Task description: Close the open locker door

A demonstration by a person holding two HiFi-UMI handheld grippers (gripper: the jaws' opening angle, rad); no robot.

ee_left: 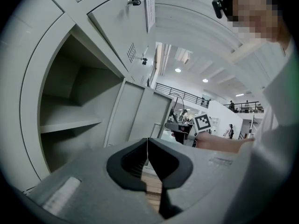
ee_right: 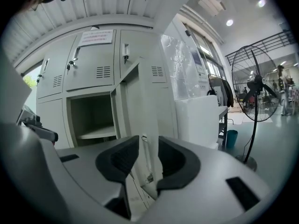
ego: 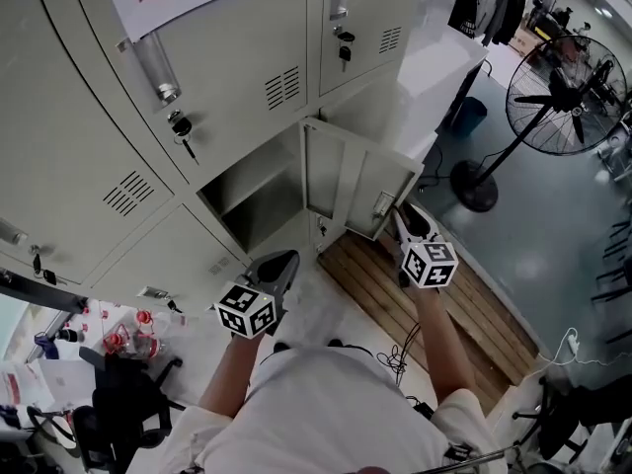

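Observation:
The open locker door [ego: 341,176] swings out from a low, empty compartment [ego: 252,200] in the grey locker bank. My right gripper [ego: 403,217] is at the door's free edge, by the latch. In the right gripper view the door's edge [ee_right: 145,125] fills the gap between the jaws of the right gripper [ee_right: 148,146], and the pads close on it from both sides. My left gripper [ego: 275,270] hangs lower left of the door, apart from it. The left gripper [ee_left: 148,146] has its pads meeting, with nothing held; beyond it are the compartment's shelf [ee_left: 70,124] and the door [ee_left: 140,108].
A wooden pallet [ego: 434,304] lies on the floor under the door. A white cabinet [ego: 439,77] stands right of the lockers, with a blue bin [ego: 472,115] and a standing fan [ego: 563,92] beyond. Cables [ego: 400,358] trail by my feet. A dark chair [ego: 118,403] is at lower left.

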